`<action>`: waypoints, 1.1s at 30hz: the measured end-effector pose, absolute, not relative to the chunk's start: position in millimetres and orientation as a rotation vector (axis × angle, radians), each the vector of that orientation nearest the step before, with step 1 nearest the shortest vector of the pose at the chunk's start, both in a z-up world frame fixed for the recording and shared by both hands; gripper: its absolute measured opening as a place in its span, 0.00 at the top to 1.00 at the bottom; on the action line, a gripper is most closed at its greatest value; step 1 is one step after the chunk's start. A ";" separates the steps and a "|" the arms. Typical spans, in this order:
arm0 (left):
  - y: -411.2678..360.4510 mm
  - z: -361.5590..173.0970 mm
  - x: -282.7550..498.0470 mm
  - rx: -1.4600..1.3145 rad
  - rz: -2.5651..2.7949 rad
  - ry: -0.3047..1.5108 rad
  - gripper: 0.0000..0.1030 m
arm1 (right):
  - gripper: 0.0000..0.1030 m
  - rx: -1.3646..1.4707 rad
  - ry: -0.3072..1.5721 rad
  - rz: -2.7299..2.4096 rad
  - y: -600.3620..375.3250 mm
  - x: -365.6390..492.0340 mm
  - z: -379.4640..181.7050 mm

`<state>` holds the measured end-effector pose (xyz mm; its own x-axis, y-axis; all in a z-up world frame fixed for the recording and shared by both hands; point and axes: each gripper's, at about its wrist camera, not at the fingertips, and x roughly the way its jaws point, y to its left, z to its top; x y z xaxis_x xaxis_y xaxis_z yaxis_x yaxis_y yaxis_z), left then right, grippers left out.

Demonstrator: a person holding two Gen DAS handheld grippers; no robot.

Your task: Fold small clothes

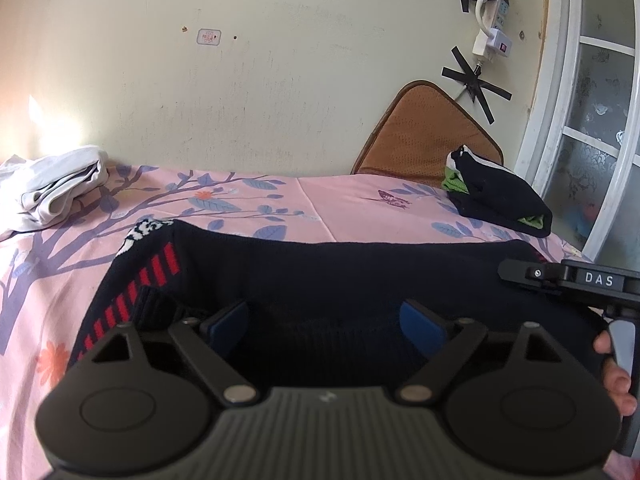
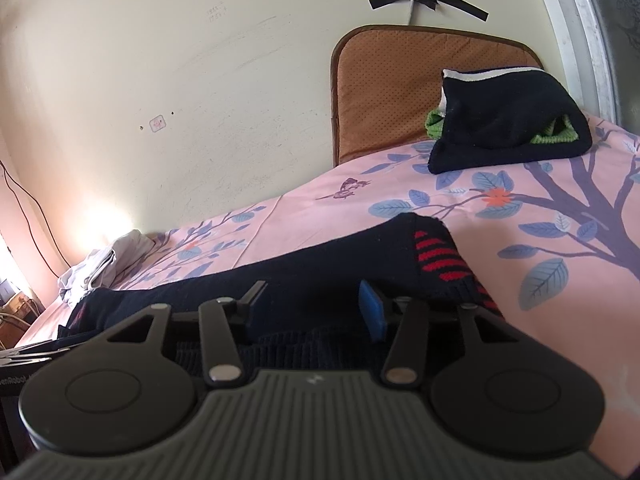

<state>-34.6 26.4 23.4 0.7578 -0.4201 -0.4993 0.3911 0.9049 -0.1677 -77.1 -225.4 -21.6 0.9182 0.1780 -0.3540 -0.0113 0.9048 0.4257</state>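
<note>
A dark navy knit garment with red stripes lies flat across the pink floral bedsheet. My left gripper is open, its blue pads low over the garment's near ribbed edge. The right gripper's side shows at the right of the left wrist view. In the right wrist view the garment stretches leftward, its red-striped corner at the right. My right gripper is open over the garment's near edge, one blue pad showing.
A folded black and green garment sits at the bed's back right, also in the right wrist view. A brown cushion leans on the wall. White folded clothes lie at the back left. A window frame stands right.
</note>
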 end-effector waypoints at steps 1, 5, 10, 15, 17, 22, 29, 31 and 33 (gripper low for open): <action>26.3 23.5 -34.7 -0.054 -0.442 0.557 0.16 | 0.49 0.431 0.398 0.100 -225.4 -77.2 -21.6; 23.2 23.4 -35.7 -0.033 -0.430 0.551 0.16 | 0.48 0.432 0.398 0.100 -225.3 -77.3 -21.6; 21.0 23.3 -37.1 -0.016 -0.420 0.546 0.16 | 0.48 0.432 0.398 0.101 -225.2 -77.4 -21.7; 19.9 23.5 -38.4 -0.012 -0.417 0.542 0.08 | 0.48 0.432 0.398 0.101 -225.1 -77.2 -21.8; 20.6 23.7 -39.7 -0.017 -0.405 0.535 0.04 | 0.48 0.432 0.398 0.101 -225.2 -77.3 -21.8; 26.3 23.8 -41.3 -0.051 -0.407 0.519 0.00 | 0.48 0.432 0.398 0.101 -225.1 -77.3 -21.7; 20.2 26.3 -48.3 -0.010 -0.380 0.486 0.00 | 0.48 0.432 0.398 0.101 -225.3 -77.2 -21.5; 18.7 26.7 -49.7 0.003 -0.367 0.480 0.00 | 0.48 0.432 0.398 0.101 -225.3 -77.2 -21.5; 16.0 27.5 -52.5 0.022 -0.355 0.465 0.00 | 0.48 0.432 0.398 0.101 -225.4 -77.1 -21.6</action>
<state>-52.5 16.0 27.5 0.8334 -0.3304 -0.4430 0.3403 0.9384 -0.0599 -77.1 -225.4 -21.6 0.9183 0.1786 -0.3532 -0.0119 0.9044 0.4264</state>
